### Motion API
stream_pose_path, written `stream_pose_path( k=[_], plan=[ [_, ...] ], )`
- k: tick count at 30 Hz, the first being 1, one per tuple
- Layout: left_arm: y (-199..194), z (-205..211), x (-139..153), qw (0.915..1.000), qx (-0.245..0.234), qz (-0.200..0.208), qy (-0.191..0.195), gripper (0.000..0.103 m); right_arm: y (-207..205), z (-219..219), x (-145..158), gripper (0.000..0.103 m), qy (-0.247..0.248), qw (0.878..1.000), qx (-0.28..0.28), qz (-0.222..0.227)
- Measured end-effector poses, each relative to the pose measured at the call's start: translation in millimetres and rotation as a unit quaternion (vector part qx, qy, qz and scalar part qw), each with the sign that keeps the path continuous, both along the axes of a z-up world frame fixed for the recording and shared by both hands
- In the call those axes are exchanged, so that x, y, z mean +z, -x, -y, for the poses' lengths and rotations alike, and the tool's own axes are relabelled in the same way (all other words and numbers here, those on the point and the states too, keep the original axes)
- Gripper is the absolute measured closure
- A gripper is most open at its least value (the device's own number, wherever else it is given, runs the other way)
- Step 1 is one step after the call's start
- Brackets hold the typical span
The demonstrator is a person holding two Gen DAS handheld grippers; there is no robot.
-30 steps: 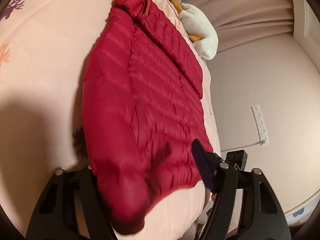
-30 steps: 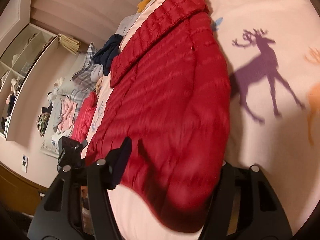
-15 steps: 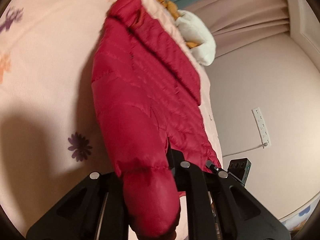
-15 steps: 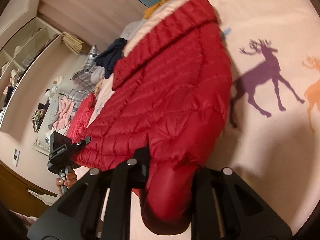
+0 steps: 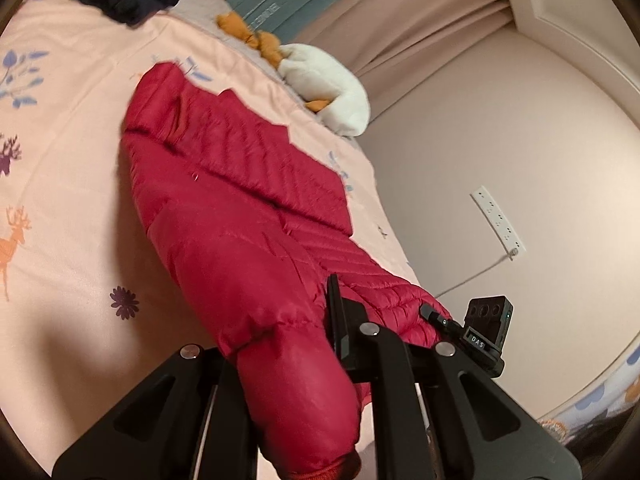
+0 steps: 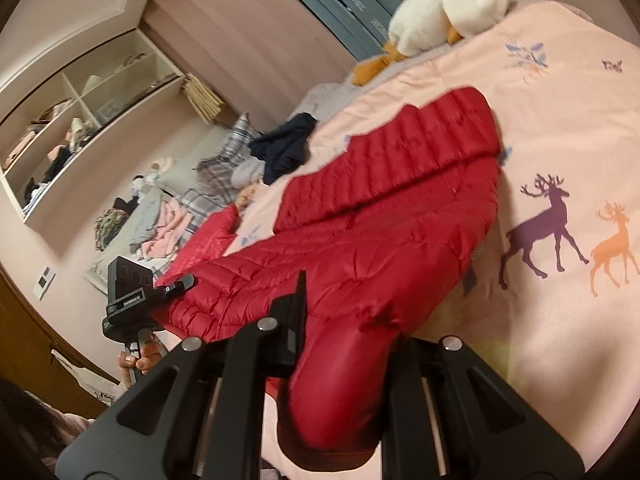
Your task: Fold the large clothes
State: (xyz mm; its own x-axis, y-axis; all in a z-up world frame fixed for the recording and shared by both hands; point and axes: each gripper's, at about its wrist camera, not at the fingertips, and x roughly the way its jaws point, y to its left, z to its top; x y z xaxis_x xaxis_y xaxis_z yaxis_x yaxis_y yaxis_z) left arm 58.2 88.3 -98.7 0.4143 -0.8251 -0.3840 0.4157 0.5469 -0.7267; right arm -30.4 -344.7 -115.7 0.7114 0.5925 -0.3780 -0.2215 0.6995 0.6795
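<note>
red jacket [image 5: 240, 216]: 1 | plush goose [image 5: 328, 84]: 1 | claws: 2 | printed deer [image 6: 544, 224]: 2

Your red jacket [image 5: 240, 216] is puffy cloth sewn in rows, with a soft shine, and its cuff end looks smooth and glossy. You can see the bed cover [image 5: 72, 200] is flat, matt pink cloth with printed deer, and the white toy [image 6: 444, 4] on it looks soft and fluffy. Your left tongs [image 5: 288, 364] and right tongs [image 6: 340, 364] are matt black plastic with small shiny metal screws.
</note>
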Motion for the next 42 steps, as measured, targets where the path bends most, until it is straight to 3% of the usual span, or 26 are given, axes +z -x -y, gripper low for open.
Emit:
stream_pose_path(
  k=[13,20,27,35,42],
  plan=[
    [58,-13,58,0.9958,-0.015,0.090,-0.001,0.092,60,-10,72,0.091,0.011,0.992,0.039,0.121],
    [94,-19,87,0.9886,-0.028,0.148,-0.002,0.092,96,-15,102,0.091,0.026,0.980,0.060,0.187],
    [122,-24,110,0.9784,-0.050,0.199,0.018,0.092,119,-10,125,0.091,0.002,0.968,0.074,0.240],
    [128,-24,120,0.9731,-0.055,0.222,0.030,0.092,123,-6,132,0.090,-0.003,0.962,0.072,0.262],
    [104,-22,106,0.9821,-0.029,0.185,0.021,0.092,91,-4,119,0.089,-0.004,0.974,0.050,0.221]
  ],
)
